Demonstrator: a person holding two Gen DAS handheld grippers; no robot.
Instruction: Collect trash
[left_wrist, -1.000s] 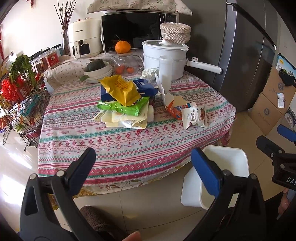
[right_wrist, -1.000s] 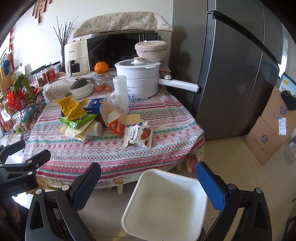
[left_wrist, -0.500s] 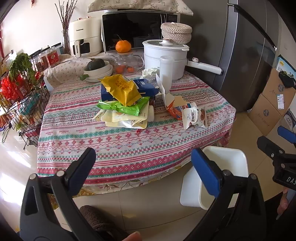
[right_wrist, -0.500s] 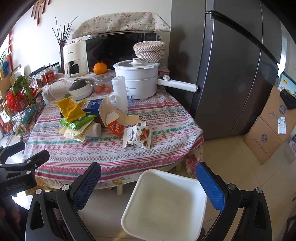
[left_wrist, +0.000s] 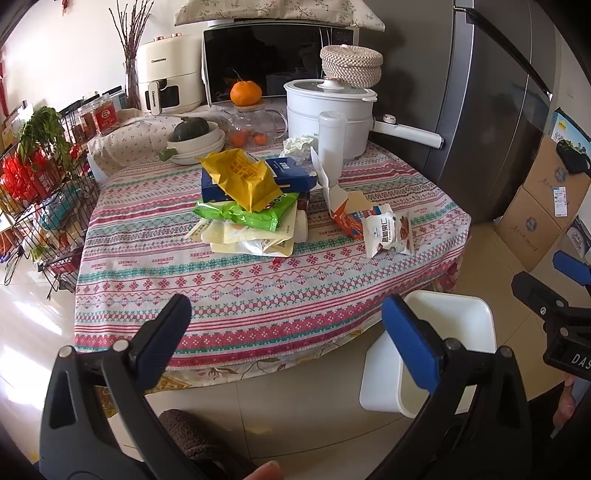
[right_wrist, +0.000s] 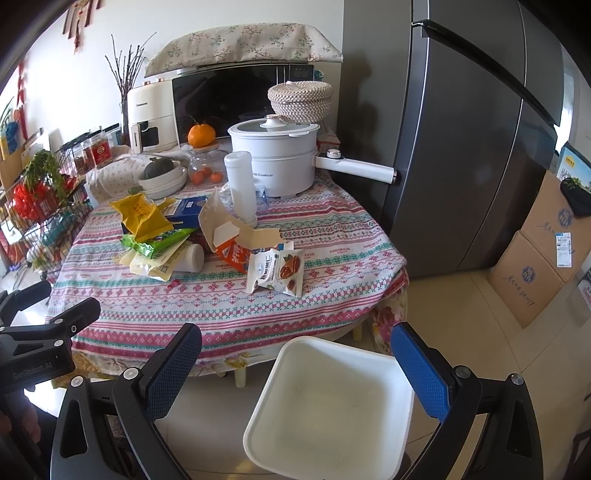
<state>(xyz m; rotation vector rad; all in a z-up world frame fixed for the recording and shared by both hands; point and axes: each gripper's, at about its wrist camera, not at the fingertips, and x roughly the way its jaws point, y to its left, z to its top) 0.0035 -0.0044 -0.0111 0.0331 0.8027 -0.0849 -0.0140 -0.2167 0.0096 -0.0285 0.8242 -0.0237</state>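
Where wrappers (left_wrist: 247, 199) pile, lower packets are hidden.

left tool (left_wrist: 286, 328): eased slightly nearer the table (left_wrist: 258, 288) | right tool (right_wrist: 295, 356): likewise, barely

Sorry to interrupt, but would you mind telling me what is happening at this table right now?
A person is about to clear trash off the table. Both the left hand-held gripper and the right hand-held gripper are open and empty, short of the table's near edge. Nothing has been picked up yet: the yellow bag, green wrapper, torn orange carton and nut snack packet all lie on the striped cloth. A white bin sits empty on the floor below.
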